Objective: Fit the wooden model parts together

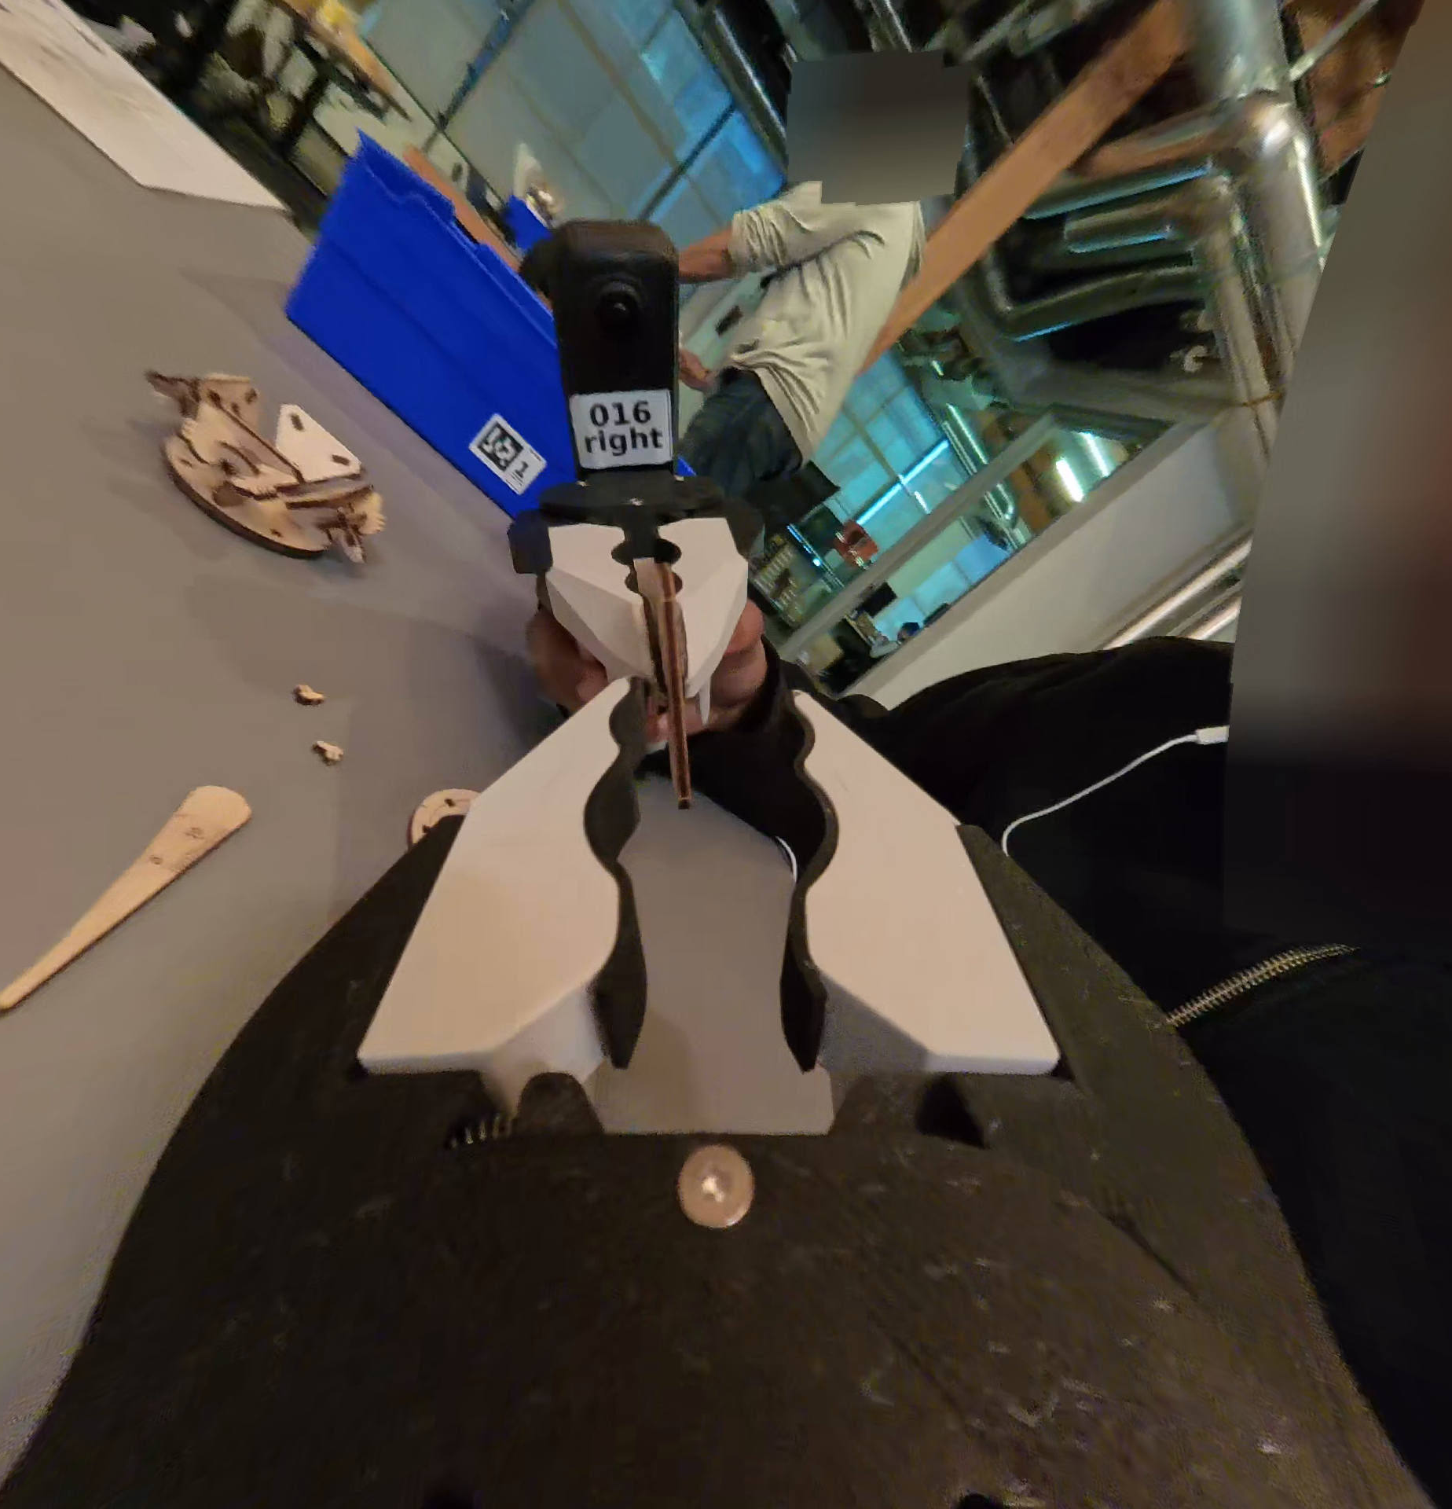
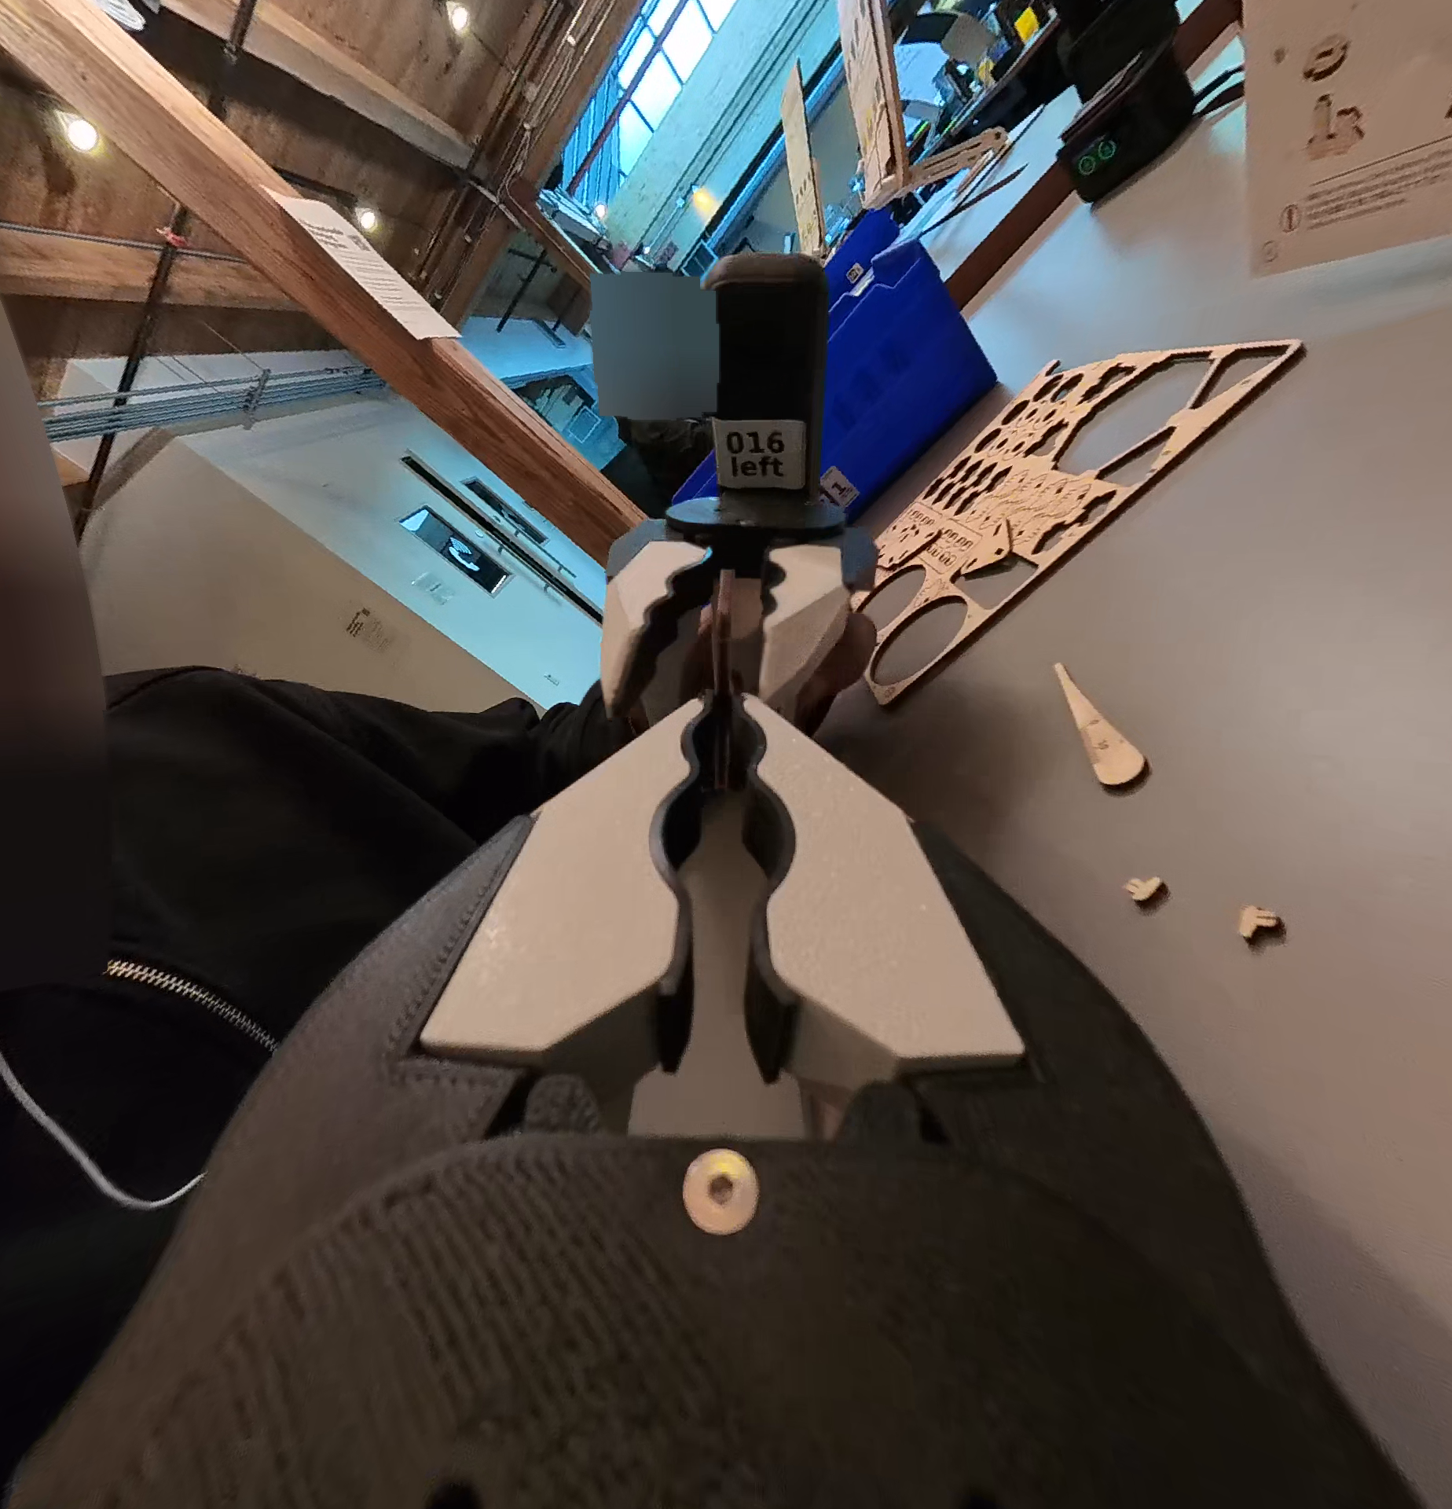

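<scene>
A thin wooden piece (image 1: 666, 653) is seen edge-on between the two tools, which face each other above the grey table (image 1: 135, 653). The right tool (image 2: 719, 735) is closed on one end of it, its pads pressed to both faces. The left tool (image 1: 710, 735) stands open — the free end of the piece reaches in between its fingers (image 1: 543, 816), but a gap shows on either side and neither pad is pressing.

On the table, a half-built wooden model (image 1: 257, 465) on a round base is seen beside a blue bin (image 1: 412, 327). A tapered wooden blade (image 1: 127, 890), two small wooden bits (image 1: 308, 696) and part of a round wooden disc (image 1: 441, 808) lie nearer the left tool. In the right wrist view a cut-out plywood sheet (image 2: 1114, 457), with many shapes already removed, lies flat, and a printed sheet (image 2: 1359, 122) is seen beyond it.

As a judgement only: the model looks partly assembled, and several loose parts are still lying unused.
</scene>
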Tool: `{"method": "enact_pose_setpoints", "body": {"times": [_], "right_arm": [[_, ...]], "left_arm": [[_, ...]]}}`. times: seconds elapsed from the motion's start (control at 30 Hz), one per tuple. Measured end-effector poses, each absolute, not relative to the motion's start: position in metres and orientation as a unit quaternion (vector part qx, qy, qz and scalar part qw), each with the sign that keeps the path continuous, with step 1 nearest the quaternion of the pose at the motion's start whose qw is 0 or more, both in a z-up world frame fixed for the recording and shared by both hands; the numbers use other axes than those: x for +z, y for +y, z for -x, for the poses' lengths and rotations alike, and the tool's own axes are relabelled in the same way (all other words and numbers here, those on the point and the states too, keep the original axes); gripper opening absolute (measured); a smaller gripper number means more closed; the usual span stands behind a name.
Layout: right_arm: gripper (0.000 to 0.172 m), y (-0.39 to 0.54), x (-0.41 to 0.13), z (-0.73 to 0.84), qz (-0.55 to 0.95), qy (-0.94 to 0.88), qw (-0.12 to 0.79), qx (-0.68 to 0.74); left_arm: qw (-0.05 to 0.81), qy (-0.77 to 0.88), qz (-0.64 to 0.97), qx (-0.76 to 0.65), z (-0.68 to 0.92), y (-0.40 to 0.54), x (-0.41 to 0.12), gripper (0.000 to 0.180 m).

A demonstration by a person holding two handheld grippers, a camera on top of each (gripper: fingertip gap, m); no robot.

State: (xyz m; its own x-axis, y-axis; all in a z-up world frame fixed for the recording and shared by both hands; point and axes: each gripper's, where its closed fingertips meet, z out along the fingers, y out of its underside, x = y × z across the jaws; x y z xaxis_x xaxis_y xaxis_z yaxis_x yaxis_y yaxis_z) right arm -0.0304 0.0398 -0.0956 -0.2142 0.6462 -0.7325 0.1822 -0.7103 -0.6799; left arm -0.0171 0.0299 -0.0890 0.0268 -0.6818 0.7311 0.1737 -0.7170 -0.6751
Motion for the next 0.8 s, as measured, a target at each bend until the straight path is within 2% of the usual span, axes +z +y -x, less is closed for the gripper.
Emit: {"method": "enact_pose_setpoints", "body": {"times": [0.33, 0.8], "right_arm": [[0.0, 0.046, -0.093, 0.024, 0.607, -0.339, 0.17, 0.699], [0.0, 0.042, -0.093, 0.024, 0.601, -0.342, 0.146, 0.707]], "left_arm": [[0.327, 0.182, 0.639, -0.673, 0.023, 0.035, -0.086, 0.027], [0.313, 0.166, 0.638, -0.684, 0.026, 0.037, -0.089, 0.009]]}}
